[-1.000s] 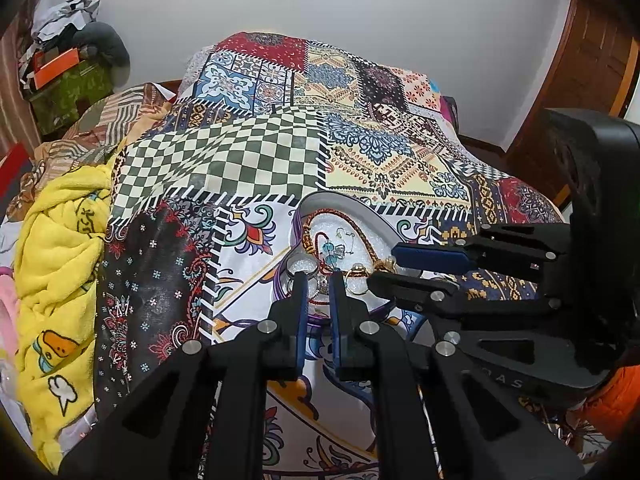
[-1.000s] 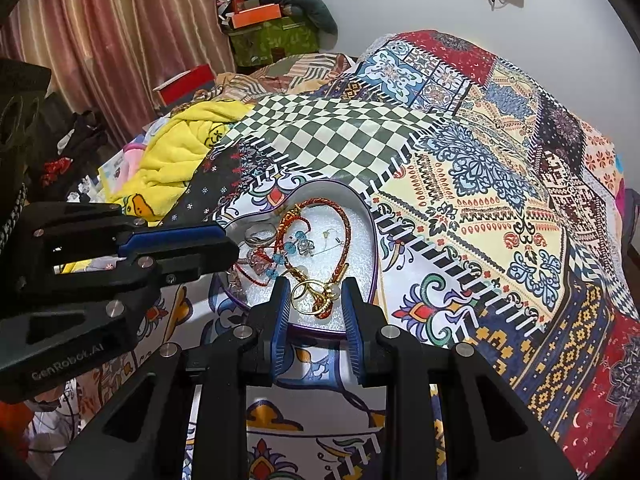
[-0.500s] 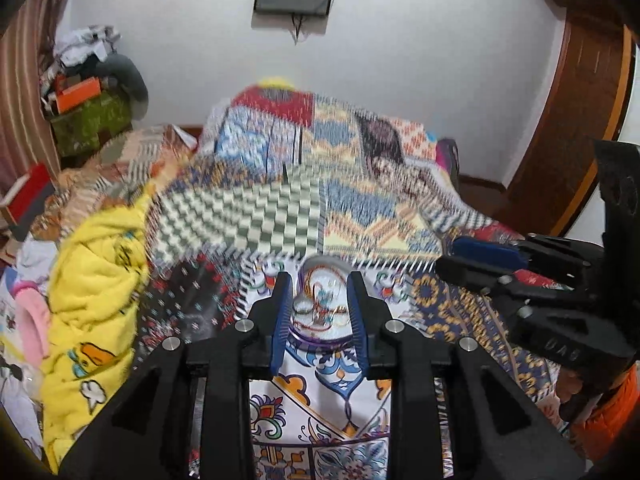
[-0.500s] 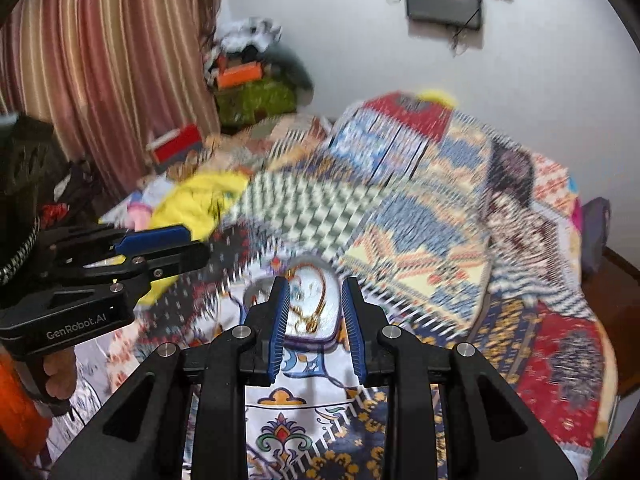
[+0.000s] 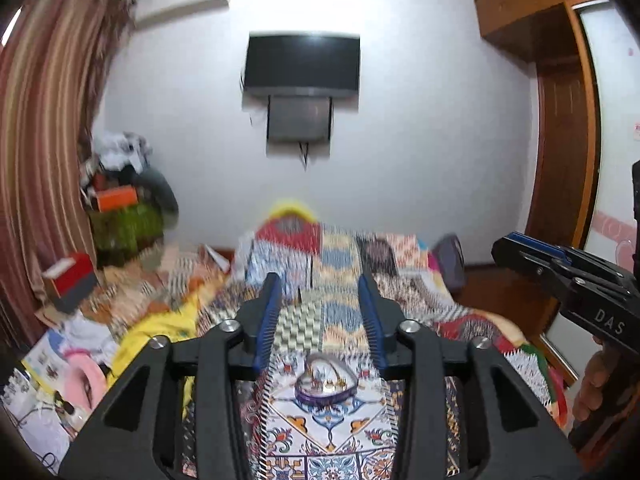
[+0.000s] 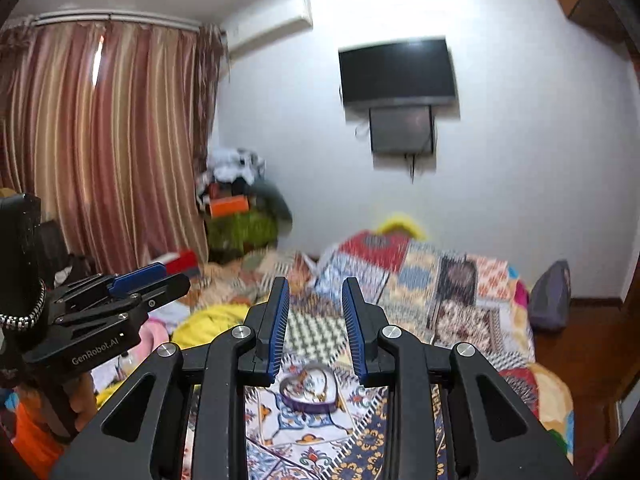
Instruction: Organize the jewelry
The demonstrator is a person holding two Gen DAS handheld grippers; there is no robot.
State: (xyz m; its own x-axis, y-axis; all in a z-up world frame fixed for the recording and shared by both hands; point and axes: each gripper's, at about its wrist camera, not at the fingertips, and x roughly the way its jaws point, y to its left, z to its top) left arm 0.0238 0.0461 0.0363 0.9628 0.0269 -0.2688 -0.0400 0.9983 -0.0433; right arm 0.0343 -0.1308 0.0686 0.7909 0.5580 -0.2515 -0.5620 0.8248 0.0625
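Curtain (image 6: 100,140) at left; left gripper (image 5: 318,320) and right gripper (image 6: 314,320), fingers parted and empty, now raised well clear of the heart-shaped jewelry tray (image 5: 326,380) on the patterned bed (image 5: 340,440); withdrawal suggests sorting is finished.

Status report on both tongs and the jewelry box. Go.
Left tongs open, empty. Right tongs open, empty. Heart-shaped jewelry box on the bedspread, jewelry inside, untouched. Nothing in the way.
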